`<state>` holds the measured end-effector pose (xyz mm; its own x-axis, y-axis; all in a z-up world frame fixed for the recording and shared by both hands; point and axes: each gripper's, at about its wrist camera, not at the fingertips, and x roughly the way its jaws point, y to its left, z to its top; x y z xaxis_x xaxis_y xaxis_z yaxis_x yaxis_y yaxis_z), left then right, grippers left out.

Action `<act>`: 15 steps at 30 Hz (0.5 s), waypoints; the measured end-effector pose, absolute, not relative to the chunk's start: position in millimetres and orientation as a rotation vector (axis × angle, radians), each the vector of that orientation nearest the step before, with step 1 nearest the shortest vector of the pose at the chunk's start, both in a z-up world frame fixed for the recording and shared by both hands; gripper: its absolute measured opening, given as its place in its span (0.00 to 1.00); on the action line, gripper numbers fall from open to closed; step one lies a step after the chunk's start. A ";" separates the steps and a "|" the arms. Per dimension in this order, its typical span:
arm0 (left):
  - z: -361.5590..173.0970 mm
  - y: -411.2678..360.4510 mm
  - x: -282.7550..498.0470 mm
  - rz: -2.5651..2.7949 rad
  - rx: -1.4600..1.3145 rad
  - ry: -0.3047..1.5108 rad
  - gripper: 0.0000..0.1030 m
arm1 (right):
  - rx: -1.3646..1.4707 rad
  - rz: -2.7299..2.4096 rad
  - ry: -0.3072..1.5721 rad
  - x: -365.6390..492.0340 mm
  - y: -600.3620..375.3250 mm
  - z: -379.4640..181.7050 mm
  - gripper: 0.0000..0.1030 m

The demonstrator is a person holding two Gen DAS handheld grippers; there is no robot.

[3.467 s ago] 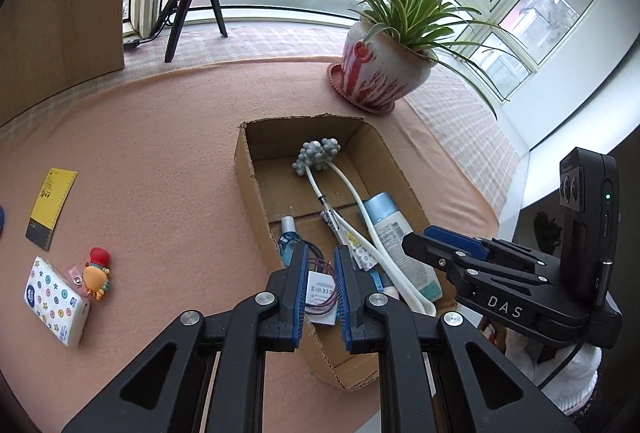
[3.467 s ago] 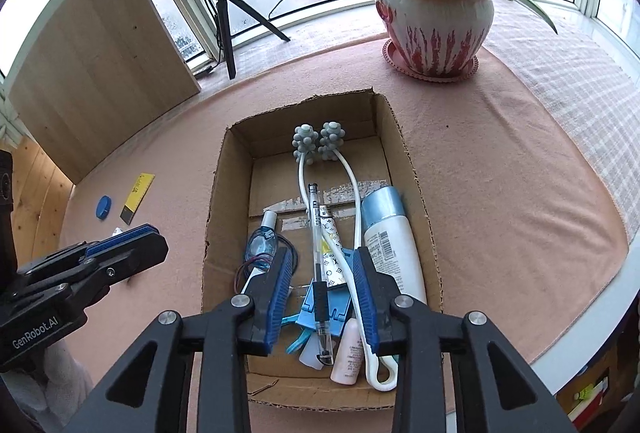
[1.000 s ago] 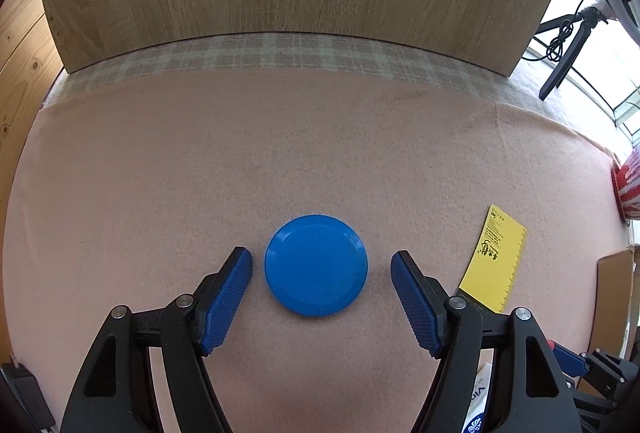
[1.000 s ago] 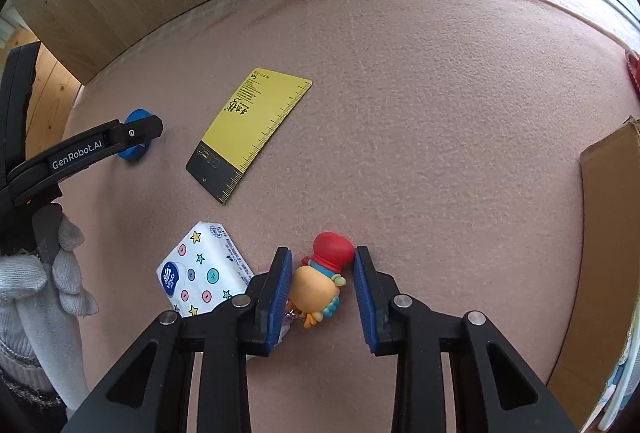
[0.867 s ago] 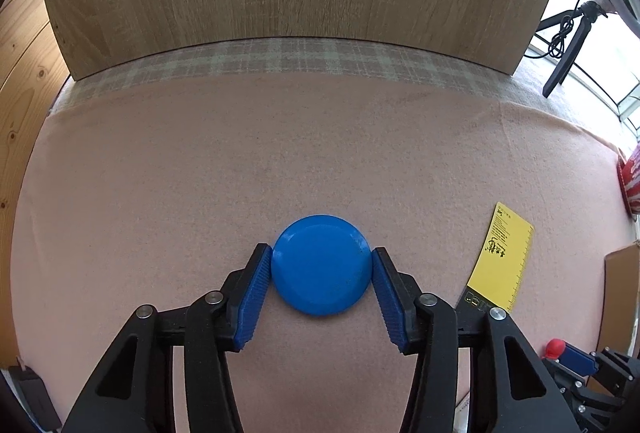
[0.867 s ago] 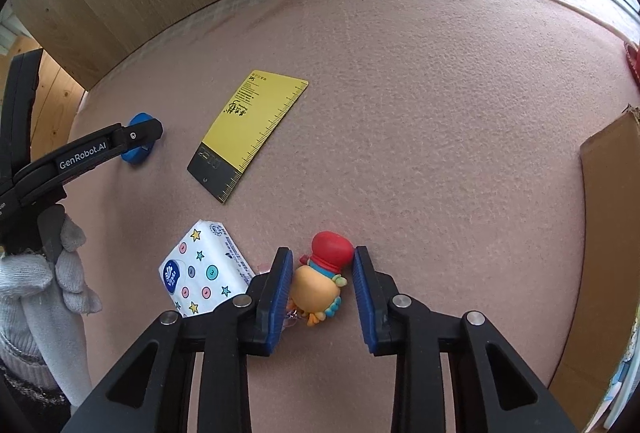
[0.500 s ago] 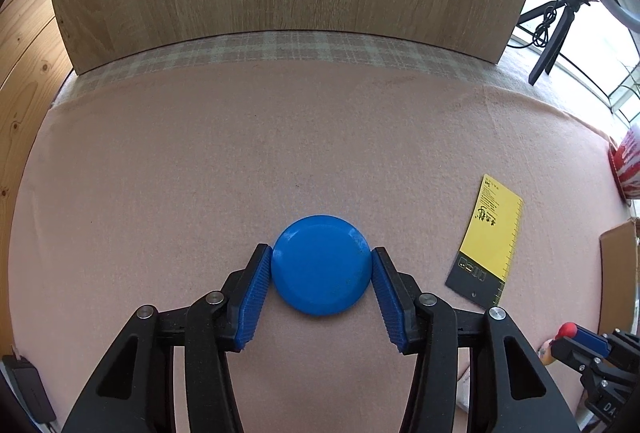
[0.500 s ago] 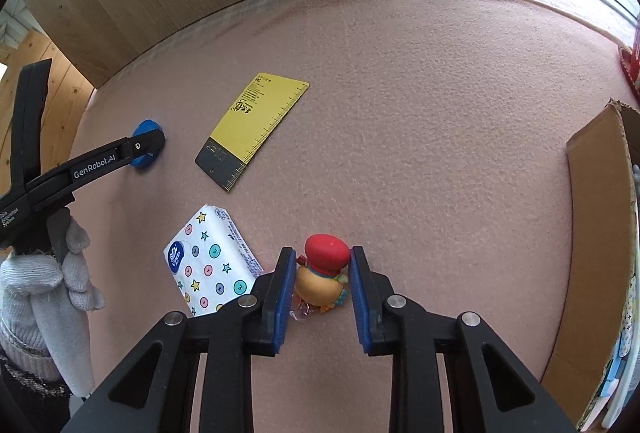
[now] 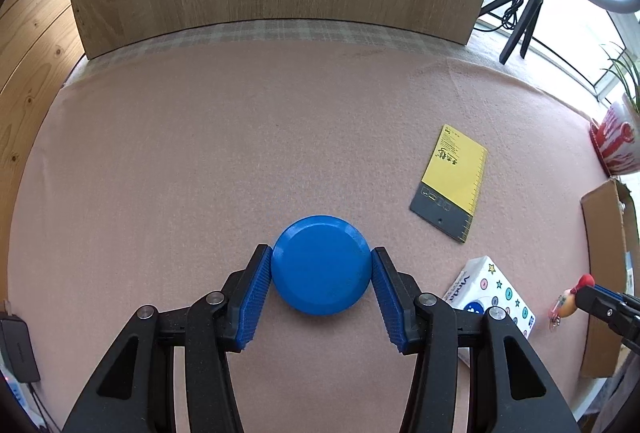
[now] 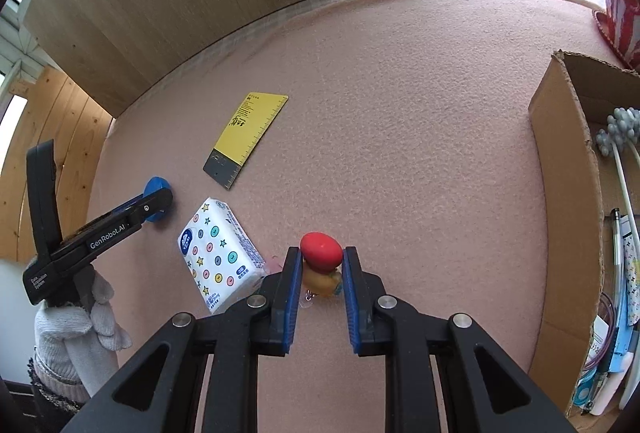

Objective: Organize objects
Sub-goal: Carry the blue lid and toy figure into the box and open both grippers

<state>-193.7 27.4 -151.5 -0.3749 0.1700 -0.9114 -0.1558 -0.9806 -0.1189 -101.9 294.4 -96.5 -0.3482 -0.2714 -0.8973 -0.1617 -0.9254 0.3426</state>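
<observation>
I have a thing in each hand now. My left gripper (image 9: 322, 287) has its fingers clamped flat on the two sides of the blue round lid (image 9: 320, 265), which sits right between them over the pink bench (image 9: 240, 133). My right gripper (image 10: 318, 287) has been squeezing in, and its fingers now pinch the little toy figure (image 10: 321, 265) with the red cap, one pad on each side.

What matters for the next move is where the cardboard box (image 10: 564, 193) is. It lies off to the right of both hands, with its long side running away from me. My right hand is the nearer one, just across a bare strip of bench. My left hand is farther, with the yellow ruler card (image 9: 452, 185) and the tissue pack (image 9: 494, 293) lying between it and the box, so I think the toy should go in first
</observation>
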 end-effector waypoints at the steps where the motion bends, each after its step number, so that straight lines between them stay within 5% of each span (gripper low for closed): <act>1: -148.9 29.3 -190.4 2.454 -1.620 -0.018 0.52 | 1.740 -2.464 -0.592 -97.6 298.6 -93.0 0.17; 15: -97.5 107.6 -161.3 2.387 -1.445 -0.001 0.52 | 1.612 -2.634 -0.621 -29.7 367.6 -41.1 0.17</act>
